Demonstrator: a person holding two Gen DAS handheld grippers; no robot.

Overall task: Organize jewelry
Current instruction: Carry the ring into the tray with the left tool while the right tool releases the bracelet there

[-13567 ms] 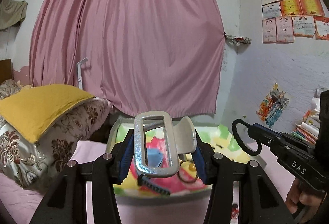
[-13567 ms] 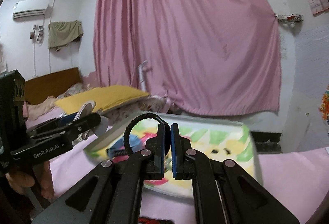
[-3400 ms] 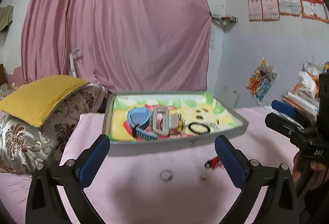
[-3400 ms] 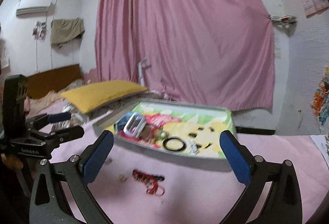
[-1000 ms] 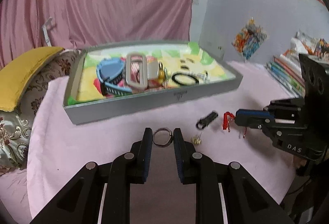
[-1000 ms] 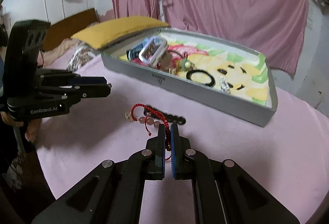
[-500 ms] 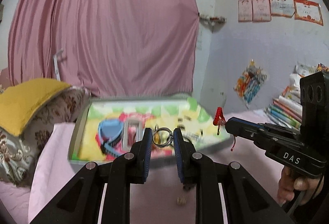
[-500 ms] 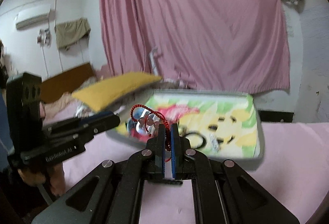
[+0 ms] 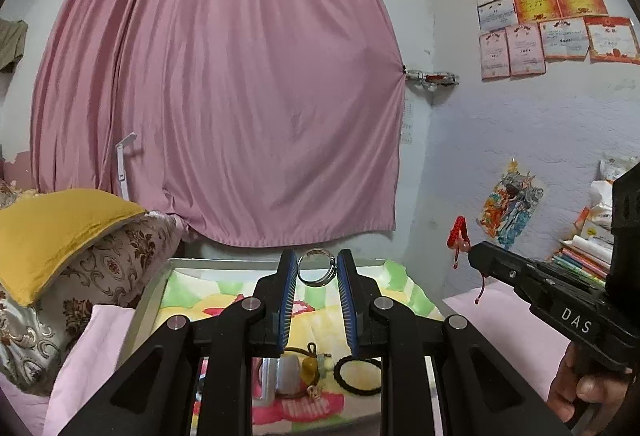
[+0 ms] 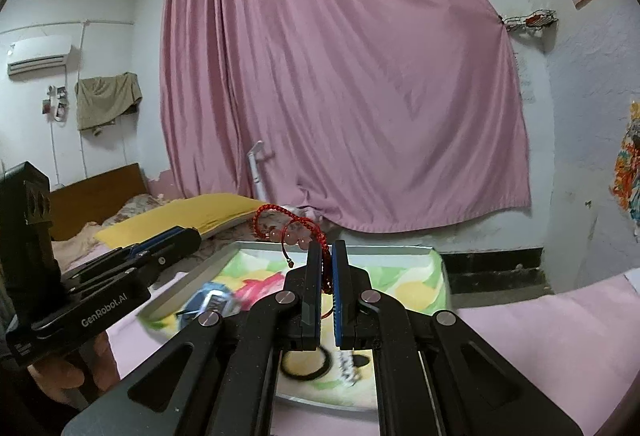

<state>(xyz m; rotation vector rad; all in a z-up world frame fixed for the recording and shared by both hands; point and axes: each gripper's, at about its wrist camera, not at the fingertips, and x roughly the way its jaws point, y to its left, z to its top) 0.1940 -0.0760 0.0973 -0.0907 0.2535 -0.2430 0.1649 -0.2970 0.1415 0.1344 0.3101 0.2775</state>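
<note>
Our left hand-held gripper [image 9: 317, 272] is clenched on a silver ring [image 9: 316, 267], held up above the tray [image 9: 148, 300]. Our right hand-held gripper [image 10: 327, 261] grips a red beaded bracelet [image 10: 288, 226], also raised over the tray. Inside already lie a black hair tie [image 9: 357, 375] and other pieces near its front edge. We judge both carried items remain to be dropped in.

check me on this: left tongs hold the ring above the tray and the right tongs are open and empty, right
Not quite. The left tongs do hold the ring above the tray, but the right tongs are shut on the red bracelet, as the right wrist view shows.
</note>
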